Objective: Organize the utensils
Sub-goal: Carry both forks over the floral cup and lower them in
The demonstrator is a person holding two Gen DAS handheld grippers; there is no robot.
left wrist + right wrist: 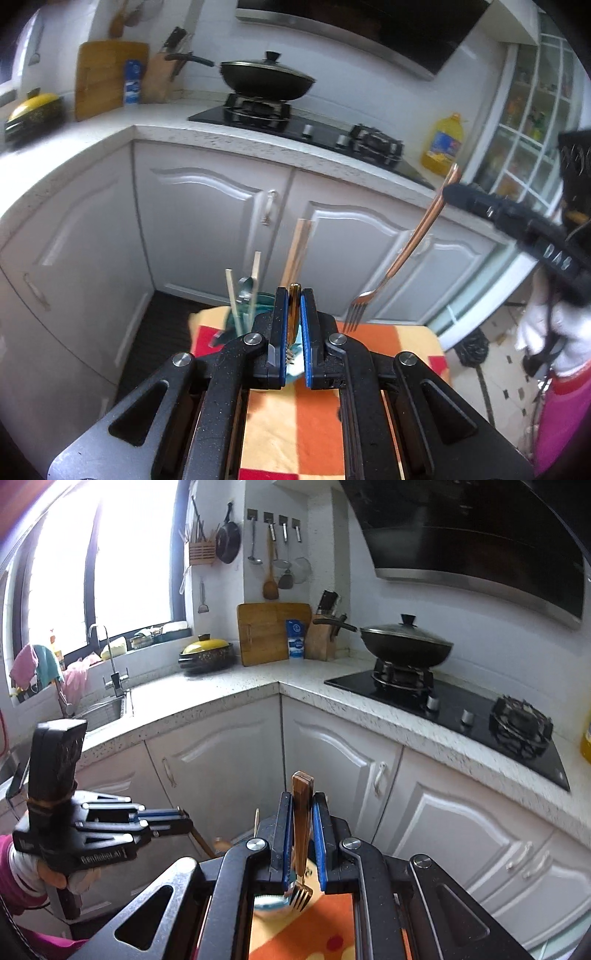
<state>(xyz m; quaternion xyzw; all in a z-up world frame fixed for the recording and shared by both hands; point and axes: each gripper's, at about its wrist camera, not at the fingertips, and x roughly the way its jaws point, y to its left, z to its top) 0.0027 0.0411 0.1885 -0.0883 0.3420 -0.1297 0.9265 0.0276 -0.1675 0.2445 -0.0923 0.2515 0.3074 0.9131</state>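
Observation:
My left gripper (pixel 294 295) is shut on a small gold fork (pixel 294 314), handle up between the blue pads and tines (pixel 290 355) pointing down. Just beyond it a teal glass holder (pixel 264 301) stands on the orange checkered cloth (pixel 295 424), with chopsticks (pixel 295 251) and a spoon (pixel 245 288) in it. My right gripper (pixel 448 194) comes in from the right, shut on a copper fork (pixel 406 251) that hangs tines down. In the right wrist view the right gripper (pixel 302 797) clamps that copper fork (pixel 302 812). The left gripper (pixel 186 819) is at the left.
White cabinets and a speckled counter (pixel 221 694) wrap around behind. A lidded wok (pixel 406 646) sits on the gas hob, and a yellow oil bottle (pixel 443 144) stands at the counter's end. A cutting board, knife block and sink are further back. A person's pink sleeve (pixel 565 417) is at the right.

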